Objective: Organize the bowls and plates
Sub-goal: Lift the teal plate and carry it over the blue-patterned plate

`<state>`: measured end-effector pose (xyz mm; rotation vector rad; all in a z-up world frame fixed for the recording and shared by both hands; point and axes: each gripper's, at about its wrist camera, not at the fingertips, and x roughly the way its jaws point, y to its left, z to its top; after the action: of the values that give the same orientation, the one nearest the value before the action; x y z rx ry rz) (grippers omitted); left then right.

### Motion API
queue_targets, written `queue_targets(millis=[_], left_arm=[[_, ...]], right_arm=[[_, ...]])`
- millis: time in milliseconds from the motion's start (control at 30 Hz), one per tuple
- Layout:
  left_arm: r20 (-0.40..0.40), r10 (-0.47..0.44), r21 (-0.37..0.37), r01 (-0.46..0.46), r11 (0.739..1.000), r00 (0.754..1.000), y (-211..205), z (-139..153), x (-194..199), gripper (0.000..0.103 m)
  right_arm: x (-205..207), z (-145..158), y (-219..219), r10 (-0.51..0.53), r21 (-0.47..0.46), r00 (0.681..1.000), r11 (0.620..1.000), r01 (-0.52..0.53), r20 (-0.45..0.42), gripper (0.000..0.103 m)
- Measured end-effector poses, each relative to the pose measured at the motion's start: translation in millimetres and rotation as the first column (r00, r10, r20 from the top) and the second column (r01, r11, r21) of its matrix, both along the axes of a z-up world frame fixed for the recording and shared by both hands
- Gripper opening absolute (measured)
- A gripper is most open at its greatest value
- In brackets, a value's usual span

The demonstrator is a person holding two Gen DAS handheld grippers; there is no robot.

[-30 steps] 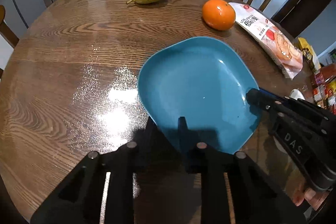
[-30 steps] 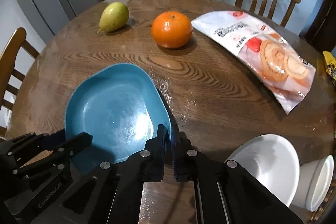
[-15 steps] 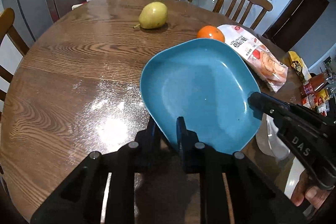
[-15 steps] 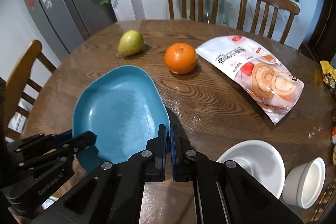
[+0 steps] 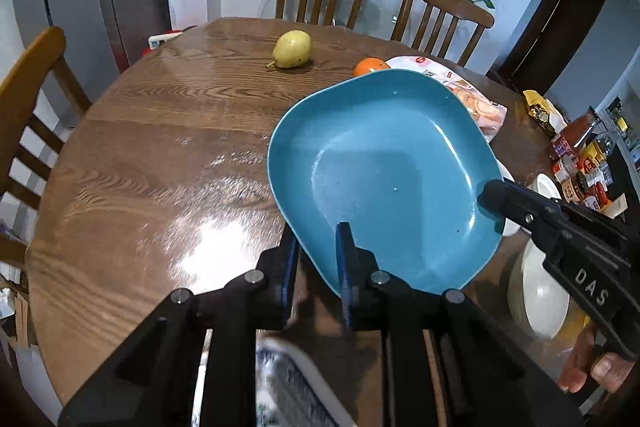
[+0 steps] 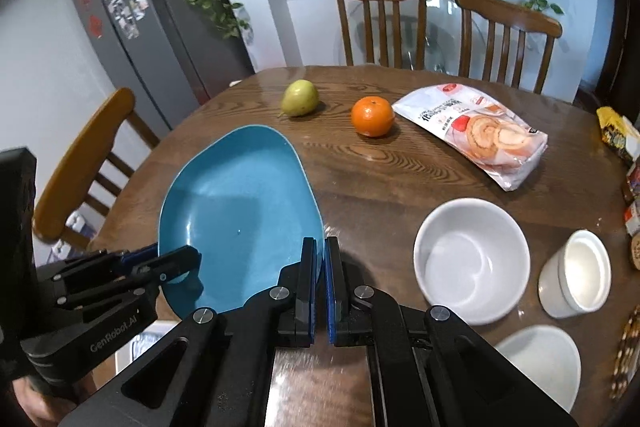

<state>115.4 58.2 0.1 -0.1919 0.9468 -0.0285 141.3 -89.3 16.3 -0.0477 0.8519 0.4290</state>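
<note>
Since a second ago you have lifted the blue plate (image 5: 384, 183) clear of the tabletop (image 5: 160, 155), so it now covers most of the orange (image 5: 370, 66) in the left wrist view. Your left gripper (image 5: 316, 247) has its jaws clamped on the plate's near rim, one finger under and one over the edge. Your right gripper (image 6: 320, 259) has its jaws pinched nearly flat together on the rim at the plate's opposite side; in the left wrist view that gripper reaches in from 4 o'clock. Between the two of you the plate hangs tilted, its far edge higher. Out from the right jaws, at 3 o'clock, a white bowl (image 6: 472, 259) sits upright on the tabletop, with a smaller white cup (image 6: 576, 275) just beside it and another white dish (image 6: 540, 367) at 5 o'clock, blurred. Farther off, the pear (image 6: 299, 98) lies at 12 o'clock, the orange to its right, and a snack packet (image 6: 476, 131) at 1 o'clock. Two wooden chairs (image 6: 380, 19) stand beyond the far edge. Below your left jaws a patterned blue-and-white thing (image 5: 288, 387) shows; you cannot tell what it is.
</note>
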Motion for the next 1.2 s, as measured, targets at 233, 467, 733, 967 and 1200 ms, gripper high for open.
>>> queue_targets(millis=[233, 467, 733, 967, 1200], left_arm=[[0.021, 0.024, 0.022, -0.025, 0.999, 0.999, 0.0, 6.1, -35.4, 0.016], [0.021, 0.053, 0.04, -0.054, 0.998, 0.998, 0.1, 4.3, -68.6, 0.016], [-0.003, 0.117, 0.056, -0.116, 0.992, 0.993, 6.3, -3.1, -101.4, 0.016], [-0.02, 0.171, 0.068, -0.169, 0.983, 0.985, 14.6, -11.4, -124.4, 0.016], [-0.029, 0.205, 0.076, -0.203, 0.976, 0.978, 20.6, -17.0, -143.1, 0.015]], right_arm=[[-36.5, 1.6, -3.9, 0.032, 0.033, 0.999, 0.999, -0.032, 0.006, 0.005], [-62.1, -3.3, -7.6, 0.064, 0.055, 0.998, 0.996, -0.063, -0.015, 0.005], [-91.9, -16.2, 0.0, 0.134, 0.048, 0.99, 0.99, -0.132, -0.034, 0.005], [-111.2, -27.5, 12.4, 0.189, 0.044, 0.98, 0.981, -0.187, -0.057, 0.005], [-121.1, -33.9, 23.1, 0.232, 0.04, 0.97, 0.973, -0.229, -0.077, 0.005]])
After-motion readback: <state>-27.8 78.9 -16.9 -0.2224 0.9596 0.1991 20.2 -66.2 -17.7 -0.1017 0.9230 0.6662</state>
